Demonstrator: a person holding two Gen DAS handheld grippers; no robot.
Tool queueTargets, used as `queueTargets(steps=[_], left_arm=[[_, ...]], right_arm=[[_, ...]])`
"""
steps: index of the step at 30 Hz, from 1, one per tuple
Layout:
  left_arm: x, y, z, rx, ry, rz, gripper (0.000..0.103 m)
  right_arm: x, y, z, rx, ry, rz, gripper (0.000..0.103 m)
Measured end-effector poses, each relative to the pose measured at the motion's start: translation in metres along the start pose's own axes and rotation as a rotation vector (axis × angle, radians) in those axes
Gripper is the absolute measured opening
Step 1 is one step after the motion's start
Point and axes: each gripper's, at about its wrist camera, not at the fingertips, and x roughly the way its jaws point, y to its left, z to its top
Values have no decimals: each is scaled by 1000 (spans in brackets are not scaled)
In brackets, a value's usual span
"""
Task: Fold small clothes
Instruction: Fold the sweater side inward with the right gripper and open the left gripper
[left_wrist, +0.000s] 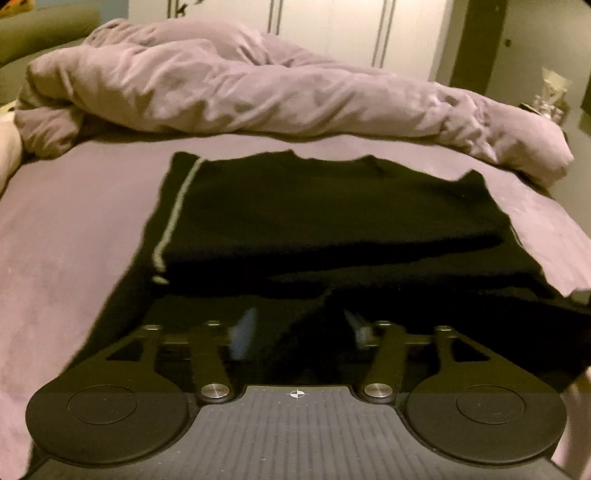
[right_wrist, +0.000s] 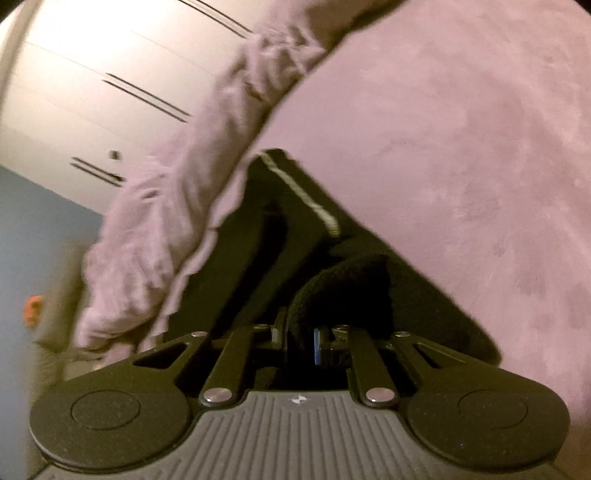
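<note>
A black garment (left_wrist: 332, 221) with a thin white stripe (left_wrist: 177, 210) lies partly folded on the mauve bed sheet (left_wrist: 74, 240). My left gripper (left_wrist: 299, 328) hovers over its near edge, its blue-padded fingers (left_wrist: 242, 332) spread apart and blurred, with dark cloth below and between them but not pinched. In the right wrist view the same garment (right_wrist: 295, 221) shows its stripe (right_wrist: 306, 199). A bulging fold of the black cloth is clamped in my right gripper (right_wrist: 299, 339), which is shut on it.
A crumpled mauve duvet (left_wrist: 221, 85) is heaped across the far side of the bed, and it runs beside the garment in the right wrist view (right_wrist: 147, 221). White wardrobe doors (left_wrist: 332, 29) stand behind. Bare sheet (right_wrist: 443, 147) surrounds the garment.
</note>
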Motion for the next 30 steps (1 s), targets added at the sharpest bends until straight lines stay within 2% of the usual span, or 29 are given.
queueTargets(steps=[2,6,9,11,14,18,20,22,24,26,28,30], left_arm=[[-18,15,-1,-4,-49,1,85],[-68,53,-12,2,-119,19,95],[-106,86,-35,-5,-136,47,96],[-126,105,-59,16,-135,33,97],[-140,128,-100,63,-72,82,97],[-145,142,-140,63,12,41,97],[-139,133,-151,128,17,49,97],[-125,121,-155,239,2,104,97],[-108,113,-152,296,0,120,95],[-94,111,-139,287,5,73,77],[-88,113,-122,266,-13,30,72],[-86,114,-103,247,-65,-5,62]], right_arm=[[12,-3,2,-13,4,-41,11],[21,-10,5,-40,-1,-74,11],[23,-13,8,-32,-7,-71,11],[24,-12,8,-40,-4,-77,11],[26,-9,7,-75,-3,-89,11],[25,-7,6,-73,-3,-98,11],[26,-6,7,-73,-3,-106,11],[27,-4,7,-77,-4,-116,11],[27,-1,6,-73,-6,-125,11],[27,1,6,-73,-4,-130,11],[26,4,7,-89,0,-132,11],[26,6,10,-111,6,-134,12]])
